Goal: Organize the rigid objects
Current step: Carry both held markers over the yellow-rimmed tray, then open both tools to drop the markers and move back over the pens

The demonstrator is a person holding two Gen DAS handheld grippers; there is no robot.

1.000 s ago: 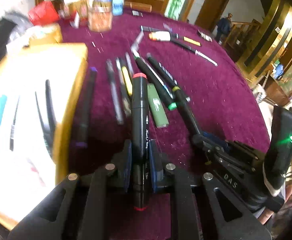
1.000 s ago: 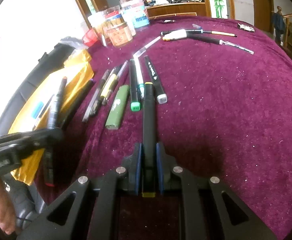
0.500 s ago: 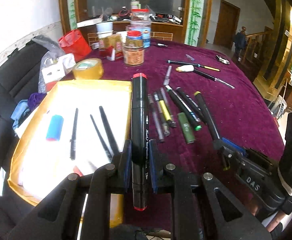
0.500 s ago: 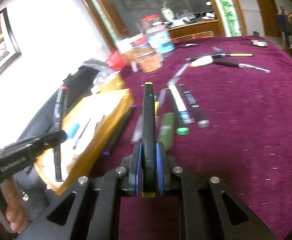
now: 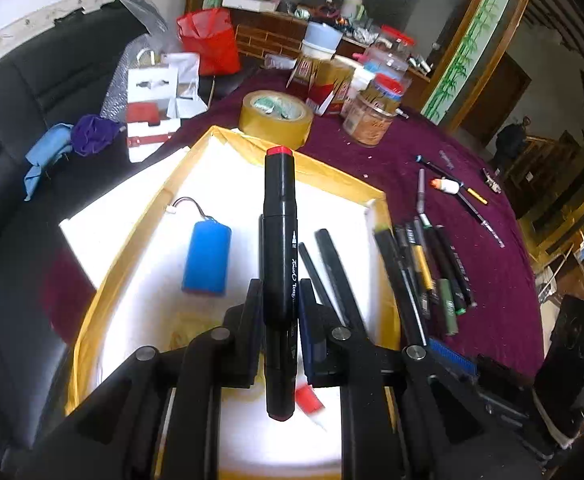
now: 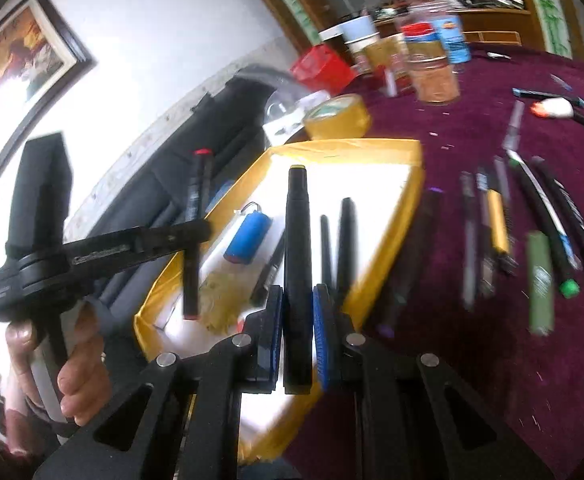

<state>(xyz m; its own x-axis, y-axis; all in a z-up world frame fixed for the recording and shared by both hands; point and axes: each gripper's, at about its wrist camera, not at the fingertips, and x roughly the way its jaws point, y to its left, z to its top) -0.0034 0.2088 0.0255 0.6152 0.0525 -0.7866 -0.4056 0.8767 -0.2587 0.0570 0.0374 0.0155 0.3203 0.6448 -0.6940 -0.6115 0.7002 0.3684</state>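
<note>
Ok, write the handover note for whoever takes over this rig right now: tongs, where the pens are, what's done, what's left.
Left tongs: shut on the red-capped marker, over the yellow tray.
Right tongs: shut on the yellow-capped marker, at the tray's near edge.
Done: blue battery and a few black pens lie in the tray.
Left: set both markers down in the tray, then fetch the loose pens and the green lighter from the purple cloth.
</note>
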